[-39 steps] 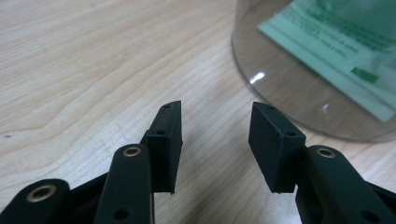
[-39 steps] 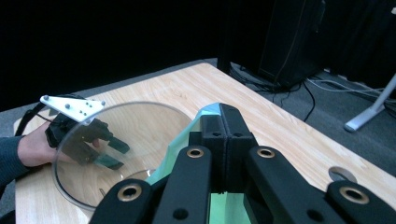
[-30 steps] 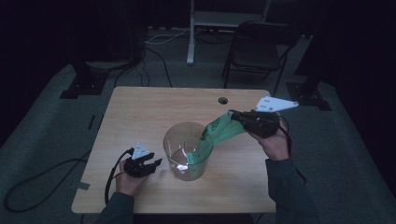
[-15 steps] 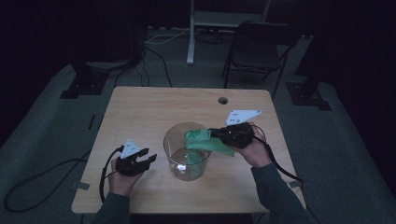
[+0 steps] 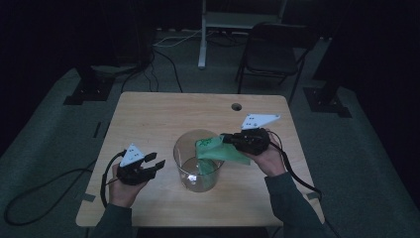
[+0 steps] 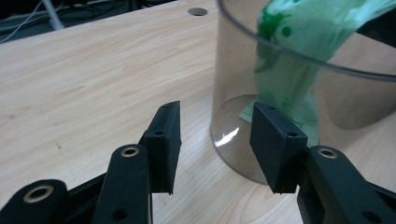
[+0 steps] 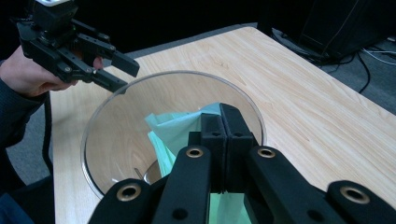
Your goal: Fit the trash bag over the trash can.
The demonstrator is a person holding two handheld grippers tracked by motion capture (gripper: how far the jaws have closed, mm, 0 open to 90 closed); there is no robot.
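Observation:
A clear round container (image 5: 182, 157) stands on the wooden table (image 5: 158, 124) near its middle. My right gripper (image 5: 225, 138) hovers at the container's right rim, shut on a green plastic bag (image 5: 218, 151). The bag's lower end hangs down inside the container. In the right gripper view, the jaws (image 7: 223, 112) meet on the bag (image 7: 175, 126) above the container's mouth (image 7: 102, 112). My left gripper (image 5: 157, 166) is held above the table, left of the container, open with nothing between its jaws. The left gripper view has the open jaws (image 6: 215, 109) facing the container's wall (image 6: 233, 70), with the bag (image 6: 289, 60) behind it.
A cable hole (image 5: 236, 106) lies in the table's far right part. A folding chair (image 5: 270, 54) and a white stand (image 5: 203, 34) are beyond the table. Cables run over the floor at the left (image 5: 44, 193). Dark equipment bases sit on both sides.
My right gripper has carried the green bag left and down, from right of the container to its rim, and the bag now hangs inside. My left gripper has risen off the table.

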